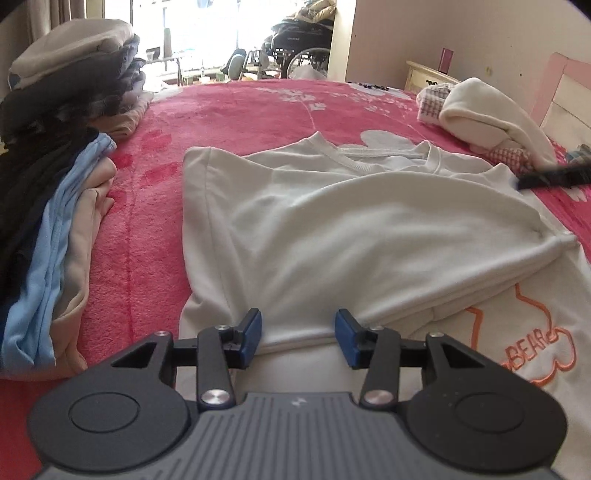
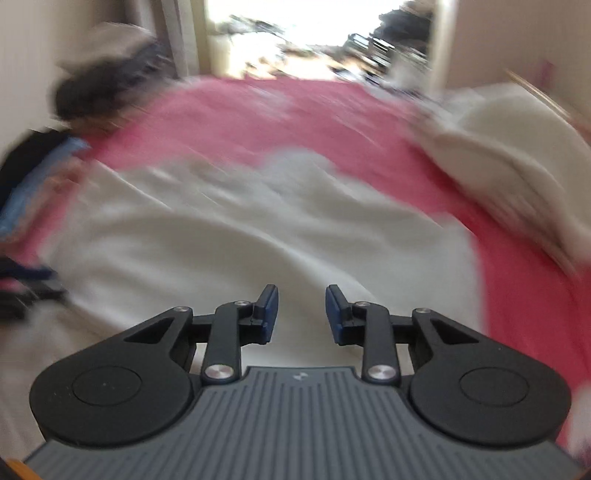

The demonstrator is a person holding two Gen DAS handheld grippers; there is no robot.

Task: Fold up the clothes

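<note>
Bedroom, daylit through a bright opening (image 1: 229,33) at the far side, washed out by glare. Beyond it a wheelchair (image 1: 299,48) and clutter too small to make out. Pale wall (image 1: 480,33) on the right, with a cream nightstand (image 1: 424,75) against it and a pink headboard (image 1: 569,85) at the right edge.

Filling most of both views: a bed under a pink plush blanket (image 1: 240,118) with white flower shapes. Right wrist view badly smeared by motion, only broad colours readable there.

Spread near the middle of the bed, close in front of both grippers: a white T-shirt (image 1: 314,229), neckline at the far end, one side folded over onto the body, an orange outline print reading "BEAR" exposed at the lower right. Same white T-shirt (image 2: 258,240) as a blurred pale sheet in the right wrist view.

Along the left edge, stacks of folded clothes (image 1: 66,110) in black, grey, beige and light blue. At the far right of the bed, a loose cream garment (image 1: 491,118) on a pink checked piece.

Left gripper (image 1: 298,338) low over the shirt's near hem, jaws apart, nothing between the blue pads. Right gripper (image 2: 301,314) above the shirt, jaws likewise apart and empty; a dark blurred streak at the right of the left wrist view, unclear whether part of it.
</note>
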